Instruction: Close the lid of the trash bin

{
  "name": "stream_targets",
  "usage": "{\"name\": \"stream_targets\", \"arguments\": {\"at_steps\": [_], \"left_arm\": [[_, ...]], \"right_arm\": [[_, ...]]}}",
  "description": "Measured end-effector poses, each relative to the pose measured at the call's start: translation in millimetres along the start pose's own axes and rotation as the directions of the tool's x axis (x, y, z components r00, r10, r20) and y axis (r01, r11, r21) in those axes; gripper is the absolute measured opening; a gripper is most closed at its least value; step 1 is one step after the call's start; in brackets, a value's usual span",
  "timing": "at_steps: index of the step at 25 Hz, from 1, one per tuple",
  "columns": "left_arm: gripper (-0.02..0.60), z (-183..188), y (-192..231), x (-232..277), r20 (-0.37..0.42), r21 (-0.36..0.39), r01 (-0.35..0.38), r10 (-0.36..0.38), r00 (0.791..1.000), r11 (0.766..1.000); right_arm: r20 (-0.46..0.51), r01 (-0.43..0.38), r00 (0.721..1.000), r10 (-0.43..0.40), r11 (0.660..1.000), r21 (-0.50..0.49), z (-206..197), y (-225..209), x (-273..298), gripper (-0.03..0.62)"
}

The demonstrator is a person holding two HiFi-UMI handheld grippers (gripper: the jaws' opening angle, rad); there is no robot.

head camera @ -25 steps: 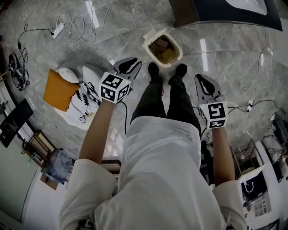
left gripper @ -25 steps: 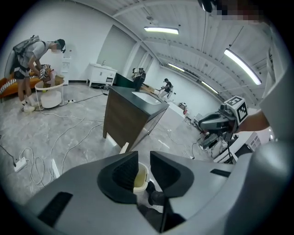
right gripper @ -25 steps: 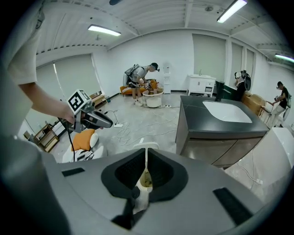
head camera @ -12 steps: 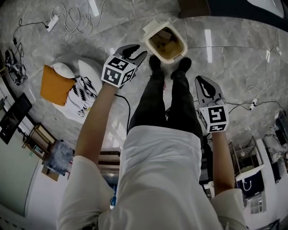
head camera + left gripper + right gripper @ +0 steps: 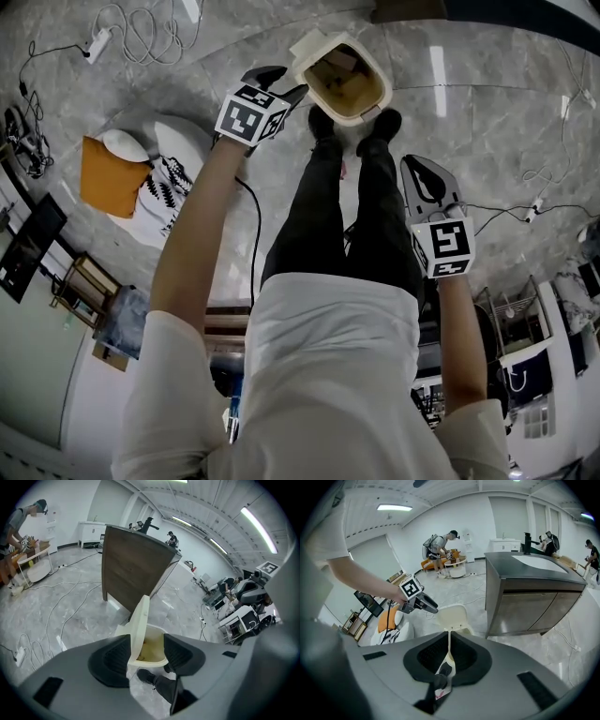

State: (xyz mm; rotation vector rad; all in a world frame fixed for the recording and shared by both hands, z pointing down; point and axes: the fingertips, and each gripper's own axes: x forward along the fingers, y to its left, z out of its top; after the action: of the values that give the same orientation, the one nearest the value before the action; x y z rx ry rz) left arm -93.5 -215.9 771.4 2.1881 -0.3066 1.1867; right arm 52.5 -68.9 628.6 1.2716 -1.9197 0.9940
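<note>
- Head view: bin [image 5: 361, 94] on the floor by the person's shoes [image 5: 321, 122], lid [image 5: 314, 44] raised at its far left rim. Left hand-held gripper [image 5: 281, 84] sits just left of the bin, tips near the lid. Right hand-held gripper [image 5: 422, 169] is low and right, well apart from the bin.
- Left gripper view: left hand-held gripper [image 5: 146, 660] released, jaws just been opening, wide apart. The upright lid [image 5: 140, 620] lines up in the gap, nearer the left pad; pads not pressing it. Bin [image 5: 151, 651] open below.
- Right gripper view: right hand-held gripper [image 5: 449, 660] clenched to a thin slit, nothing held. Lid [image 5: 452, 617] ahead, left hand-held gripper [image 5: 423, 603] just beside it.
</note>
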Motion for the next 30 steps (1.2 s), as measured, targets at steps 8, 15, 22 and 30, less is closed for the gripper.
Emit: {"name": "stream_targets", "arguments": {"at_steps": [8,15,22,30], "left_arm": [[0.221,-7.2,-4.5,14.4,-0.018,0.011,-0.011,0.012,1.000,1.000],[0.221,-14.0,-30.5,23.9,-0.031,0.024,0.002,-0.001,1.000,1.000],[0.221,-25.0,-60.2,43.4,-0.026,0.010,0.012,-0.012,1.000,1.000],[0.221,-42.2,-88.7,65.8,-0.040,0.004,0.029,-0.029,0.999,1.000]], "right_arm": [[0.008,-0.008,1.000,0.008,0.999,0.035,-13.4,-9.7,7.0,0.035],[0.003,-0.021,1.000,0.021,0.999,0.048,-29.4,-22.4,9.6,0.035],[-0.002,-0.040,0.999,0.041,0.998,0.044,-45.7,-37.7,13.8,0.035],[-0.012,-0.060,0.998,0.061,0.997,0.040,-66.4,-49.1,20.9,0.037]]}}
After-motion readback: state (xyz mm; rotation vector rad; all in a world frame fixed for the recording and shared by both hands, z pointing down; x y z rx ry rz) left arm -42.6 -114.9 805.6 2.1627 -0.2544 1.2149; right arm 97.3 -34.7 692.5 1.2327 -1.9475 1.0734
